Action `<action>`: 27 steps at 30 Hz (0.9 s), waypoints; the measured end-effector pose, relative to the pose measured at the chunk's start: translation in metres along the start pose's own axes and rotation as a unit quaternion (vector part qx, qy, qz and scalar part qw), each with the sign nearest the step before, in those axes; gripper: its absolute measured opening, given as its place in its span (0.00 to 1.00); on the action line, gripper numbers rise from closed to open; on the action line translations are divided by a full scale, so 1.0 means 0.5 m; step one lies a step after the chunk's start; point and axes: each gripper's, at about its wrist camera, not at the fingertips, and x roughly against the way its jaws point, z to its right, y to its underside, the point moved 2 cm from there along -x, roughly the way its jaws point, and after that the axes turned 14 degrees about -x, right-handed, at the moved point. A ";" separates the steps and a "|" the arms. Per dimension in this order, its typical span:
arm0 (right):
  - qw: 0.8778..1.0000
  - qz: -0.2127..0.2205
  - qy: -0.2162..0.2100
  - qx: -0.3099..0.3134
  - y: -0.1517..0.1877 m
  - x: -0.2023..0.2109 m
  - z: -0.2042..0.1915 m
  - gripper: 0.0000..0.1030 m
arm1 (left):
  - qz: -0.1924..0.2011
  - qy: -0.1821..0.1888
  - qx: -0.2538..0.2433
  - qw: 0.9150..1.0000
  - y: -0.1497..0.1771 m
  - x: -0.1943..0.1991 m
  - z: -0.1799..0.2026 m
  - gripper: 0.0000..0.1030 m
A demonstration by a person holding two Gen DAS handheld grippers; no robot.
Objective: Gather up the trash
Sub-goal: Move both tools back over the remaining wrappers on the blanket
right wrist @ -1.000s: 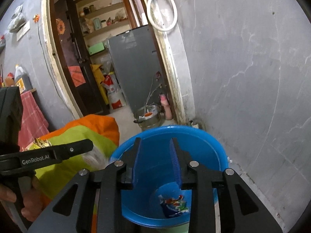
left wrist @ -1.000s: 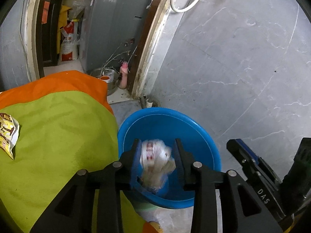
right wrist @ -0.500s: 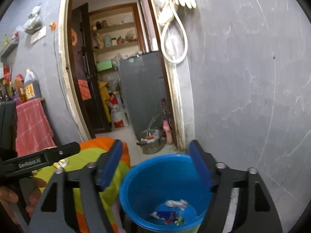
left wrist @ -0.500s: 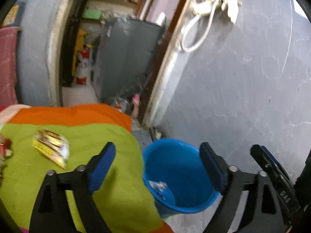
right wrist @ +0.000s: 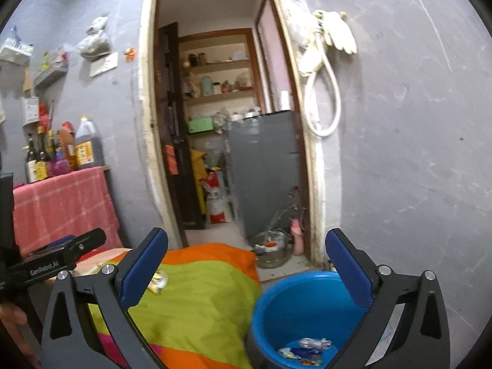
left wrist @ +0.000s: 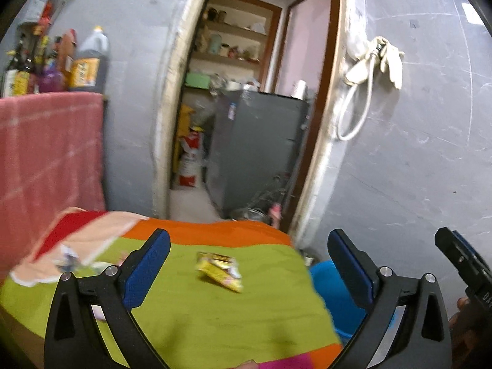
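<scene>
A blue bucket (right wrist: 301, 304) stands on the floor right of the bed, with several wrappers (right wrist: 307, 346) at its bottom. Only its edge shows in the left wrist view (left wrist: 335, 292). A yellow snack wrapper (left wrist: 220, 272) lies on the green and orange blanket (left wrist: 200, 313); it also shows in the right wrist view (right wrist: 158, 281). Another small wrapper (left wrist: 66, 259) lies at the blanket's far left. My left gripper (left wrist: 249, 264) is open and empty above the blanket. My right gripper (right wrist: 246, 264) is open and empty above the bucket's left rim.
A pink cloth (left wrist: 46, 160) hangs over a stand with bottles (left wrist: 86, 64) at the left. A doorway (right wrist: 221, 141) opens ahead onto a grey cabinet (right wrist: 264, 169) and a metal pot (right wrist: 270, 249). A grey wall (right wrist: 415, 153) stands close on the right.
My left gripper opened and dropped the crumpled wrapper into the bucket, then swung left and up over the blanket. My right gripper opened wide and rose.
</scene>
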 end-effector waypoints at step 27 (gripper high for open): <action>0.988 -0.095 -0.111 0.047 0.174 -0.110 -0.271 1.00 | -0.052 -0.156 0.008 0.986 0.180 0.134 -0.297 0.98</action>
